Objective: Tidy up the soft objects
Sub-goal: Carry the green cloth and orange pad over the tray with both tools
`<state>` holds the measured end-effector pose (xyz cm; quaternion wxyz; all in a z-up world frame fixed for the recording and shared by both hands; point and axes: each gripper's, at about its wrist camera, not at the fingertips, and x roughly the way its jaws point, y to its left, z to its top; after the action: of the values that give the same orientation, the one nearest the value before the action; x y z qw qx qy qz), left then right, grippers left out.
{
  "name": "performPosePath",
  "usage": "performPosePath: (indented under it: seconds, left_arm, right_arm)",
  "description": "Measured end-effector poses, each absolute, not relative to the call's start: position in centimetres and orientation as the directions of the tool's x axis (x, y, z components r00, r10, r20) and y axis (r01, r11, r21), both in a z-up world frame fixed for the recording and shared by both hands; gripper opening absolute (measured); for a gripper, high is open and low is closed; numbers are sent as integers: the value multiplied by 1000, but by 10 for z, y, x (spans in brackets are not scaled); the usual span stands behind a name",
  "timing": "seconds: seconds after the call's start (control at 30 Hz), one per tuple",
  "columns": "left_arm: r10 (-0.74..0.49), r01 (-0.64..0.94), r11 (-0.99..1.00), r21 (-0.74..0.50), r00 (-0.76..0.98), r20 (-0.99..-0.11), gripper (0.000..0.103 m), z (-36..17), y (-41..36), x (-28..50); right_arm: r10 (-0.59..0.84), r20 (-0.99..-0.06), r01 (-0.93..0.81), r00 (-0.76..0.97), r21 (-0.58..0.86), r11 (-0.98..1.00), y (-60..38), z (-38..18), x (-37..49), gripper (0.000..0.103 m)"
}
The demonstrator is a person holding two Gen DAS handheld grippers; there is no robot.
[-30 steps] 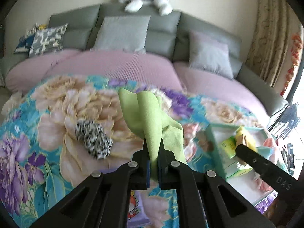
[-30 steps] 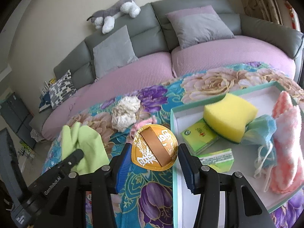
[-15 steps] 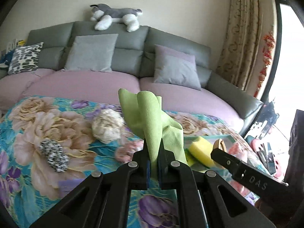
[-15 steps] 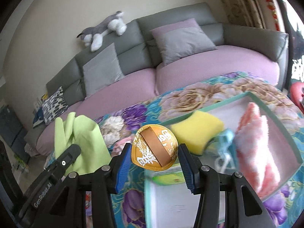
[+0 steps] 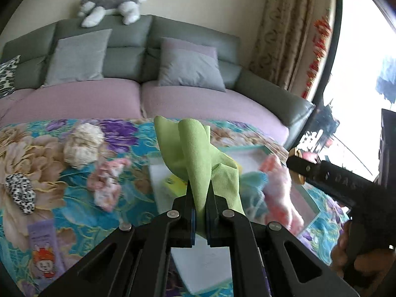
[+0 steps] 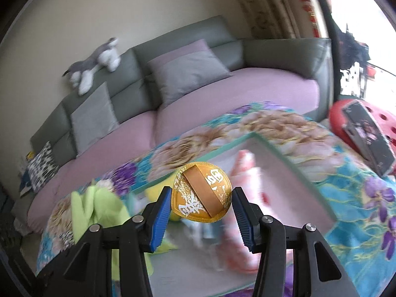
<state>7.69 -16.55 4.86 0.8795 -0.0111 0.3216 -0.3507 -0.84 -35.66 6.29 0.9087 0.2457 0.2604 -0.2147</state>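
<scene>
My left gripper (image 5: 200, 198) is shut on a light green cloth (image 5: 195, 158), held up over the left part of a white tray with a teal rim (image 5: 247, 148). My right gripper (image 6: 201, 204) is shut on a round gold puff (image 6: 201, 195) with a brown band, held above the same tray (image 6: 282, 153). In the tray lie a pink fluffy cloth (image 5: 277, 185), a teal item (image 5: 255, 180) and a green packet (image 5: 173, 184). The green cloth (image 6: 99, 208) also shows at the left of the right wrist view. On the floral cover lie a cream scrunchie (image 5: 83, 146), a pink one (image 5: 109, 180) and a spotted one (image 5: 21, 193).
A purple tube (image 5: 44, 247) lies on the floral cover (image 5: 74, 210) at the front left. Behind it stands a sofa (image 5: 123, 96) with grey cushions and a plush dog (image 5: 111, 7). A red stool with a dark box (image 6: 366, 133) stands at the right.
Both grippers have swung to the right with their loads, from over the cover to above the tray. The sofa and the window side have come further into view. Neither grip has changed.
</scene>
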Motion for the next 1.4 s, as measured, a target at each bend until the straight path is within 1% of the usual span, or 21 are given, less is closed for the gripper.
performPosePath:
  seconds: [0.2, 0.43, 0.73, 1.0, 1.3, 1.4]
  left_arm:
    - [-636, 634, 727, -262, 481, -603, 6, 36, -185, 72]
    - [-633, 651, 710, -270, 420, -650, 6, 26, -195, 68]
    - [-580, 634, 730, -256, 377, -722, 6, 9, -203, 72]
    - [-528, 622, 750, -224, 359, -770, 6, -6, -206, 74]
    - [-511, 590, 768, -250, 329, -794, 6, -14, -203, 81]
    - [-508, 585, 770, -253, 323, -798, 7, -14, -202, 82]
  right_arm:
    - [-344, -613, 611, 711, 297, 734, -383, 56, -23, 52]
    - [-433, -648, 688, 627, 200, 697, -393, 49, -26, 52]
    - [-405, -697, 718, 591, 227, 658, -404, 32, -26, 52]
    - [-361, -736, 707, 572, 219, 673, -403, 20, -17, 53]
    - [-335, -756, 695, 562, 211, 687, -399, 15, -11, 53]
    - [-333, -760, 694, 557, 207, 690, -399, 14, -10, 55]
